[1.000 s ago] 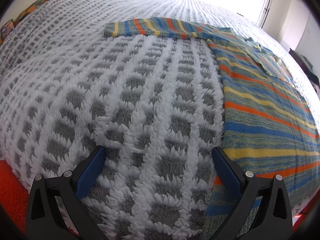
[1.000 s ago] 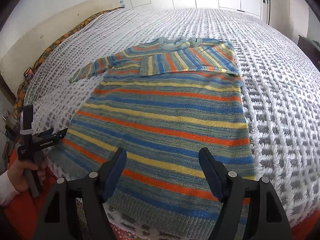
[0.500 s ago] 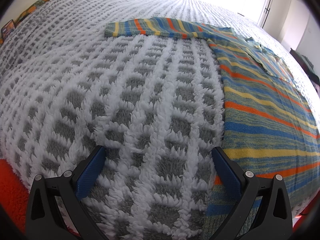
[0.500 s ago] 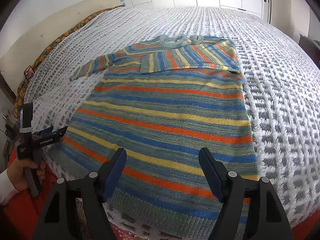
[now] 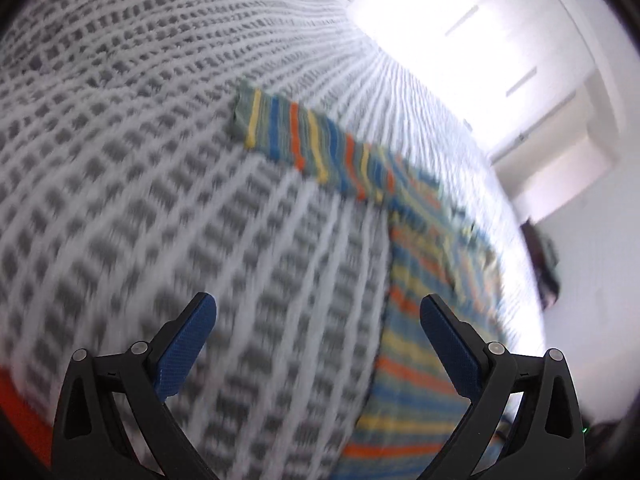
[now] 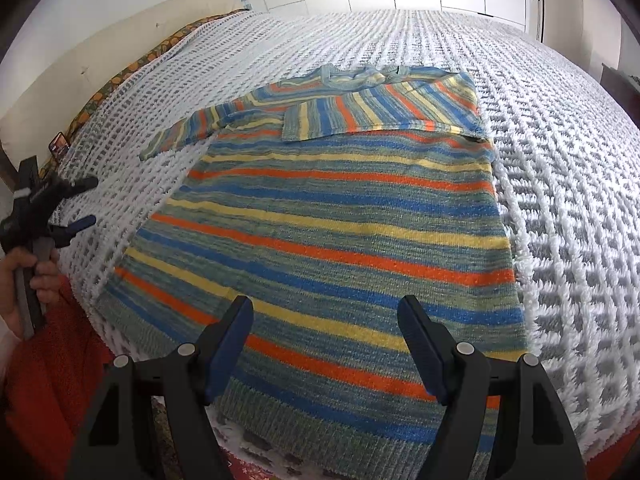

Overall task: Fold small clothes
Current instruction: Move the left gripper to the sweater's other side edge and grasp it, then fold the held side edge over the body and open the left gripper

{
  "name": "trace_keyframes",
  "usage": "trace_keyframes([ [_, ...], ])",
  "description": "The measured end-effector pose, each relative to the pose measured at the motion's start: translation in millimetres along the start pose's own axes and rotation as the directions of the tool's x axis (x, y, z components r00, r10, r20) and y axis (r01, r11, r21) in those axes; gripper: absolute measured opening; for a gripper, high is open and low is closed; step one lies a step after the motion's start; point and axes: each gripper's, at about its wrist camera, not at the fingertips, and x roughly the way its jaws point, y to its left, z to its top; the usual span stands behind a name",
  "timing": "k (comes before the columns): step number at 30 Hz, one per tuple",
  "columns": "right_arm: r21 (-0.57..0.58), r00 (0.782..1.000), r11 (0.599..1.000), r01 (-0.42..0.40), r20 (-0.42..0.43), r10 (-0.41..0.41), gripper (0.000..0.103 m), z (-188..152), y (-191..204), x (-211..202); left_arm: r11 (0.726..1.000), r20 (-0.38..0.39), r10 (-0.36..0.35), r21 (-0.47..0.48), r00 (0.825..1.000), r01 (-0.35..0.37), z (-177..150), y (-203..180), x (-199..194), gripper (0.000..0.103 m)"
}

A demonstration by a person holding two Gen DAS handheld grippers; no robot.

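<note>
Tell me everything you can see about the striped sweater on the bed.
The striped sweater is a knit with blue, orange, yellow and grey-green bands and a ribbed hem. It lies flat on the white-and-grey blanket, hem nearest the camera. One sleeve is folded across the chest; the other stretches out sideways. Neither the left gripper nor the right gripper touches it.

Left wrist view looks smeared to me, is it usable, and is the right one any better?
Left wrist view: heavy motion blur over the blanket and striped sweater, with the window blown out white; only the left gripper is crisp. Right wrist view: sharp and evenly lit, knit stripes readable, fisheye bending at the edges.
</note>
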Motion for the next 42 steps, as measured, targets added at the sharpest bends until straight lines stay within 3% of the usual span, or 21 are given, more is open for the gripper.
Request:
trace_keyframes([
  [3, 0.0, 1.0, 1.0, -0.004, -0.001, 0.004, 0.075, 1, 0, 2, 0.982, 0.045, -0.071, -0.17, 0.997, 0.077, 39, 22, 21, 0.099],
  [6, 0.005, 1.0, 1.0, -0.001, -0.007, 0.001, 0.075, 0, -1, 4, 0.943, 0.047, -0.054, -0.327, 0.997, 0.066, 66, 52, 51, 0.079],
  [9, 0.018, 1.0, 1.0, 0.001, -0.014, -0.001, 0.075, 1, -5, 6, 0.911, 0.019, -0.026, -0.412, 0.999, 0.032, 78, 70, 78, 0.078],
  [14, 0.036, 1.0, 0.999, 0.001, -0.029, 0.0, 0.075, 2, -9, 11, 0.905, 0.06, -0.013, -0.424, 0.998, 0.037, 94, 72, 93, 0.084],
  [21, 0.022, 0.999, 1.0, -0.001, -0.053, 0.003, 0.075, 1, -5, 20, 0.909, 0.066, 0.035, -0.416, 0.997, -0.004, 104, 76, 113, 0.08],
  [24, 0.025, 0.999, 1.0, 0.0, -0.052, 0.002, 0.075, 1, -6, 20, 0.916, 0.063, 0.065, -0.4, 0.996, -0.034, 103, 76, 115, 0.067],
  [27, 0.032, 0.999, 0.999, -0.002, -0.053, 0.004, 0.075, 1, -7, 21, 0.908, 0.058, 0.087, -0.415, 0.995, -0.055, 100, 81, 114, 0.042],
  [29, 0.031, 0.999, 1.0, -0.003, -0.053, 0.004, 0.075, 1, -6, 21, 0.899, 0.059, 0.08, -0.435, 0.995, -0.047, 98, 88, 113, 0.016],
  [31, 0.028, 0.999, 1.0, -0.004, -0.052, 0.006, 0.075, 1, -6, 21, 0.893, 0.064, 0.053, -0.449, 0.997, -0.019, 96, 93, 112, 0.007],
  [33, 0.029, 0.999, 1.0, -0.006, -0.049, 0.008, 0.075, 1, -6, 21, 0.899, 0.081, 0.046, -0.437, 0.996, -0.006, 96, 91, 107, 0.005],
  [37, 0.039, 0.999, 0.999, -0.012, -0.039, 0.014, 0.075, 1, -7, 19, 0.948, 0.118, 0.064, -0.318, 0.991, -0.024, 102, 59, 91, 0.003],
  [40, 0.052, 0.999, 0.998, -0.025, -0.03, 0.027, 0.075, 1, -10, 18, 0.985, 0.145, 0.058, -0.168, 0.988, -0.033, 112, 10, 80, 0.003],
  [42, 0.063, 0.999, 0.997, -0.036, -0.027, 0.037, 0.075, 1, -13, 18, 1.0, 0.158, 0.018, -0.007, 0.987, -0.017, 112, -44, 73, 0.003],
])
